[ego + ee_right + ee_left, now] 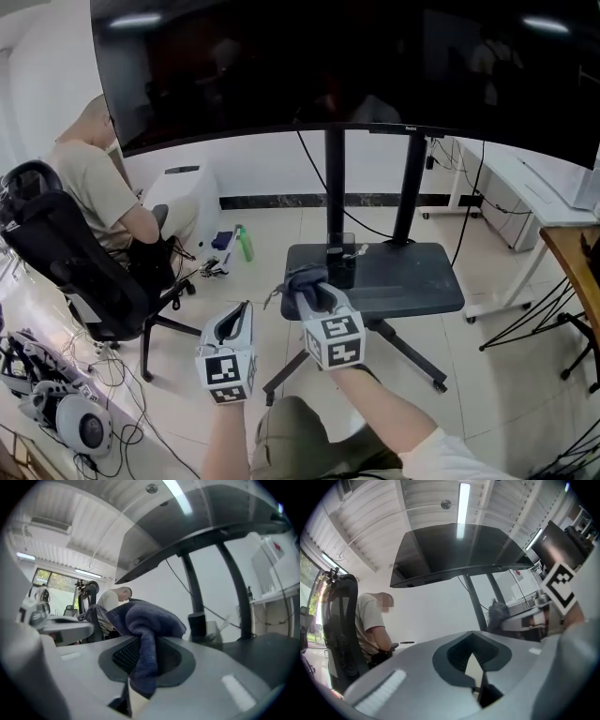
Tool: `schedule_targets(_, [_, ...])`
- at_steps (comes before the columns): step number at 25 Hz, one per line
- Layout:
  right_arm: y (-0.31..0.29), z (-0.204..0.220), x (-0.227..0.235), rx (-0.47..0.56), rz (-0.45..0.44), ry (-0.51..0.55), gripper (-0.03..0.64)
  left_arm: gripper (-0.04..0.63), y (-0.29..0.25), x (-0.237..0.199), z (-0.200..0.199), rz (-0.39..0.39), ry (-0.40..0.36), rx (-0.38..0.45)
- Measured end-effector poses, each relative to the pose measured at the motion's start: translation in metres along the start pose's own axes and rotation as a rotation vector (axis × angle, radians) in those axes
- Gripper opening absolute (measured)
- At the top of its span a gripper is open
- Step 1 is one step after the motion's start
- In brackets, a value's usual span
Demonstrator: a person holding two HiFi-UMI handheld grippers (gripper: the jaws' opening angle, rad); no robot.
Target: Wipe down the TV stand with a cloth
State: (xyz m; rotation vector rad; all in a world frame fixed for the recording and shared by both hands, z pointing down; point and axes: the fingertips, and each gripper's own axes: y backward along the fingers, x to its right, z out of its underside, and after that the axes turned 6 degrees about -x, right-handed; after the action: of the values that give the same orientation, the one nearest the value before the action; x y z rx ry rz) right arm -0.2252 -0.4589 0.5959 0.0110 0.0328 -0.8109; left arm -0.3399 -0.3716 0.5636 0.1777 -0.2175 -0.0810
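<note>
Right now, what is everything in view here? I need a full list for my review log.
TV: one, black, above the shelf.
TV stand shelf: one, dark grey, centre.
cloth: one, blue-grey, by the shelf's left front corner.
office chair: one, black, left.
seated person: one, beige shirt, in the chair.
bottle: one, green, on the floor left of the shelf.
desk: one, white, right.
left gripper: one, grey, jaws together, empty.
right gripper: one, grey, shut on the cloth.
</note>
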Motion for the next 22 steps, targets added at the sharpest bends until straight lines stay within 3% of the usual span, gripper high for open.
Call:
schedule_targets(3, [-0.07, 0.016, 0.008, -0.127, 0.081, -0.101, 0.08, 0.265, 0.007, -0.02, 0.003, -0.031, -0.001, 0.003])
schedule_targets(6, [-0.123, 0.034, 0.04, -0.265, 0.227, -0.177, 0.08, 0.265, 0.016, -0.032, 0.002, -0.044, 0.013, 0.005])
schedule_targets(14, [-0.176, 0.069, 0.111, -0.533, 0.445, -0.153, 0.072, 0.265, 0.04, -0.054, 0.0, -0.07, 0.004, 0.022])
schedule_targets(18, [-0.178, 0.087, 0.121, -0.583, 0.45, -0.174, 0.072, 0.265, 0.048, -0.066, -0.004, -0.092, -0.003, 0.028])
schedule_targets(22, [-0.157, 0.074, 0.094, -0.557, 0.381, -0.156, 0.072, 0.265, 0.047, -0.069, -0.009, -0.093, 0.02, 0.026])
